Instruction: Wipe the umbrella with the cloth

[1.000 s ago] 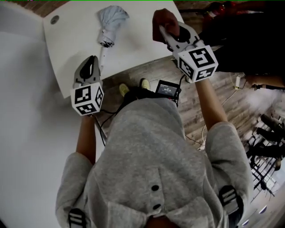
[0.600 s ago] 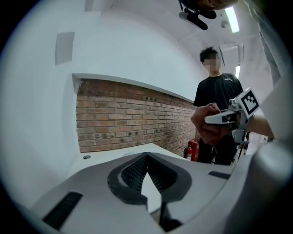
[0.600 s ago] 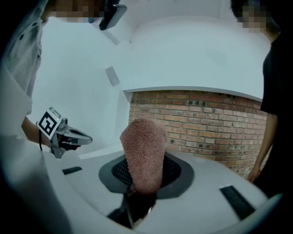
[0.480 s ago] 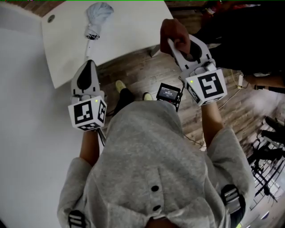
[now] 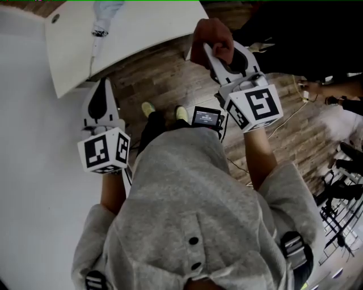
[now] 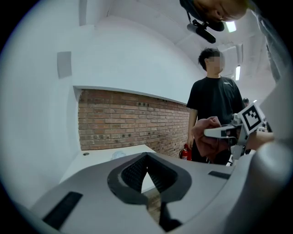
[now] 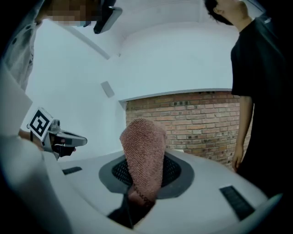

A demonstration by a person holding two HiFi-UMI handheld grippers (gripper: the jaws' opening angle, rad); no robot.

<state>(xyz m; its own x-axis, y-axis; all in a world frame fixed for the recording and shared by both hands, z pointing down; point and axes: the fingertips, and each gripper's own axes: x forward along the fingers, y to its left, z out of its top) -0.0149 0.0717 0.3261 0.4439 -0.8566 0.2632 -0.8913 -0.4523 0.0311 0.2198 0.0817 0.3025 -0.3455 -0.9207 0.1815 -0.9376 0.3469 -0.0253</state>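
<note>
The folded light-blue umbrella (image 5: 102, 16) lies on the white table (image 5: 147, 28) at the top of the head view, its thin handle pointing toward me. My left gripper (image 5: 102, 82) is shut and empty, hanging over the wooden floor just off the table's near edge; its ribbed pads meet in the left gripper view (image 6: 147, 160). My right gripper (image 5: 209, 50) is shut on a reddish-brown cloth (image 5: 211, 37), held off the table's right corner. The cloth (image 7: 144, 153) stands up between the jaws in the right gripper view.
A person in a black shirt (image 6: 217, 107) stands to the right, beyond the table. A brick wall (image 6: 132, 121) and a red fire extinguisher (image 6: 185, 153) are behind. A small black device (image 5: 205, 118) and cables lie on the wooden floor (image 5: 164, 85).
Both grippers have drawn back from the table and now hang over the floor. The umbrella stays on the table, now farther from the left gripper. The cloth is still in the right gripper.
</note>
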